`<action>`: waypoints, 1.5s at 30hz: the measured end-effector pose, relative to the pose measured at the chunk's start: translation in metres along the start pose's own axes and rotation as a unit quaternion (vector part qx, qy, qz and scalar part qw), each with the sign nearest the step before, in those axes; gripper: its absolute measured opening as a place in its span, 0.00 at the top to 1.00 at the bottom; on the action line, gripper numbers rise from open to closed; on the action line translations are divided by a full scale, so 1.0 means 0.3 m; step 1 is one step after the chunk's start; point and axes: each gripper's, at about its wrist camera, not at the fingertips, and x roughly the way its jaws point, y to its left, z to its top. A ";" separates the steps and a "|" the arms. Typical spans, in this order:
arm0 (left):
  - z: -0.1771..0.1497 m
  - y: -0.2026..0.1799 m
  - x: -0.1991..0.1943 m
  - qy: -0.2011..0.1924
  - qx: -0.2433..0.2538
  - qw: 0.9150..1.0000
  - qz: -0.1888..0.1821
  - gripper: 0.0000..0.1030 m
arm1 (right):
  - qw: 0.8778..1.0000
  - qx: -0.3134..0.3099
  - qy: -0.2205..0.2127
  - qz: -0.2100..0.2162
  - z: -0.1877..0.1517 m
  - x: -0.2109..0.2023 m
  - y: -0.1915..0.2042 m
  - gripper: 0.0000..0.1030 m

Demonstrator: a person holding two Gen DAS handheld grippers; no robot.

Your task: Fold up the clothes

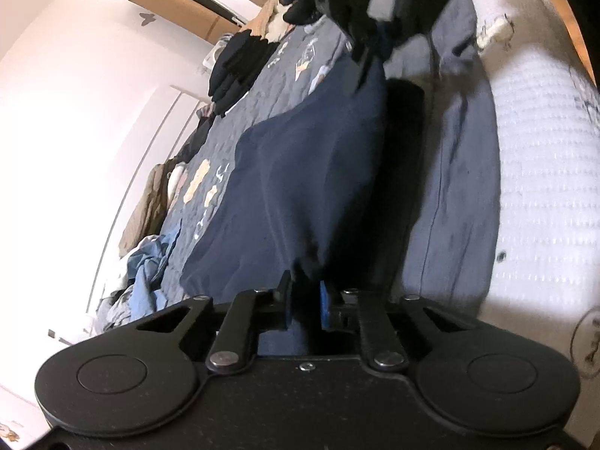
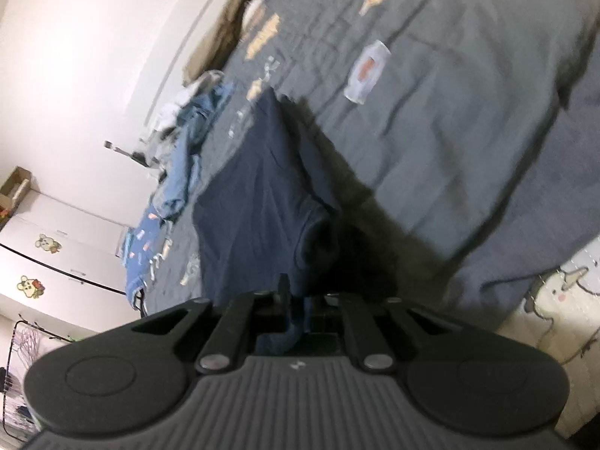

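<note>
Item: navy garment (image 1: 300,187), stretched above the grey printed bedspread (image 1: 285,60), an edge in each of my claws.
Left claw (image 1: 305,296): pinching the garment's near edge, cloth bunched between the pads.
Right claw (image 2: 298,300): likewise pinching navy cloth; seen from the left wrist view at the garment's far end.
Step, as I judge: carrying a held edge for a fold or a lay-flat; which, I cannot tell.
Next move calls for even tension and both grips kept.
Beyond the garment: black stack (image 1: 236,67), blue heap (image 1: 150,262).
Writing: bedspread prints unreadable; no brand seen.
</note>
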 end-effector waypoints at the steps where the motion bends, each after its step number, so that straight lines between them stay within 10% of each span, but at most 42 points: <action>1: -0.012 0.004 -0.001 0.011 0.007 1.000 0.001 0.88 | 1.000 0.001 -0.001 0.004 0.001 -0.003 0.003 0.96; 11: -0.113 0.092 0.004 0.094 -0.008 0.995 -0.003 0.88 | 1.000 0.002 0.002 0.002 -0.016 -0.006 0.013 0.97; 25: -0.021 -0.010 -0.001 0.007 0.042 0.998 0.038 0.59 | 1.000 0.003 0.018 -0.008 -0.020 0.012 0.005 0.96; 29: -0.008 -0.014 0.018 0.015 0.032 0.999 0.006 0.91 | 1.000 0.002 0.005 -0.019 -0.020 -0.003 -0.002 0.96; 32: -0.016 0.008 0.010 0.032 0.019 0.999 -0.016 0.93 | 0.999 -0.004 0.018 -0.030 -0.019 0.003 -0.008 0.96; 36: -0.039 0.050 -0.017 0.048 -0.010 0.998 -0.049 0.71 | 0.993 -0.081 0.051 -0.075 -0.029 0.017 0.051 0.92; 41: -0.093 0.240 -0.073 0.028 -0.150 0.982 -0.112 0.64 | 0.985 -0.146 0.042 -0.088 -0.025 -0.055 0.125 0.91; 45: -0.157 0.422 -0.097 -0.005 -0.299 0.947 -0.120 0.48 | 0.985 -0.150 0.026 -0.082 -0.015 -0.132 0.150 0.88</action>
